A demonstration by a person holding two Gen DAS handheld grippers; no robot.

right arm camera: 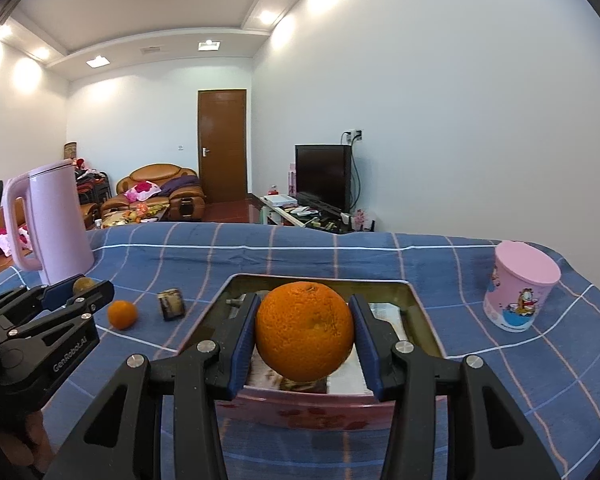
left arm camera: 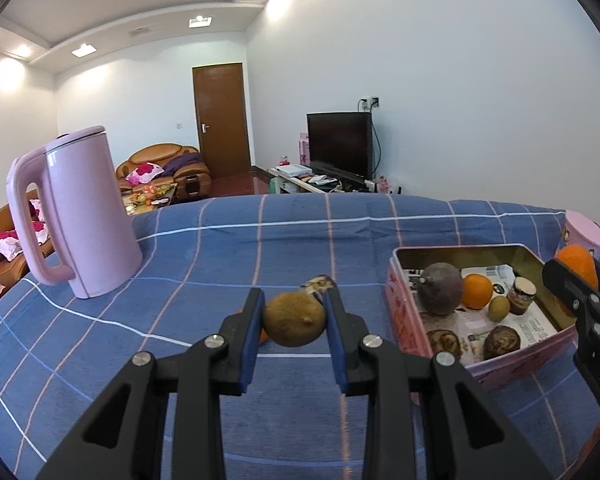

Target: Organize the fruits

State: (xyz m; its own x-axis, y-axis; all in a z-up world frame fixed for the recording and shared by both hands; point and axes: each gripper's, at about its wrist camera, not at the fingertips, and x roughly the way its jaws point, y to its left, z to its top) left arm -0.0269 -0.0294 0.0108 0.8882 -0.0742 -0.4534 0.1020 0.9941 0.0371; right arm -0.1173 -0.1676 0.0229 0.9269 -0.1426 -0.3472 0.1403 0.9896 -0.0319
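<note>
My left gripper is shut on a brown kiwi, held above the blue checked cloth left of the pink tin box. The box holds a dark purple fruit, an orange, a small kiwi, a small jar and two brown pieces. My right gripper is shut on a large orange, hanging over the near part of the tin box. A small orange and a brown striped piece lie on the cloth to the box's left.
A pink kettle stands at the back left of the table. A pink lidded cup with cartoon prints sits right of the box. The blue checked cloth covers the whole table. Beyond it are sofas, a door and a TV.
</note>
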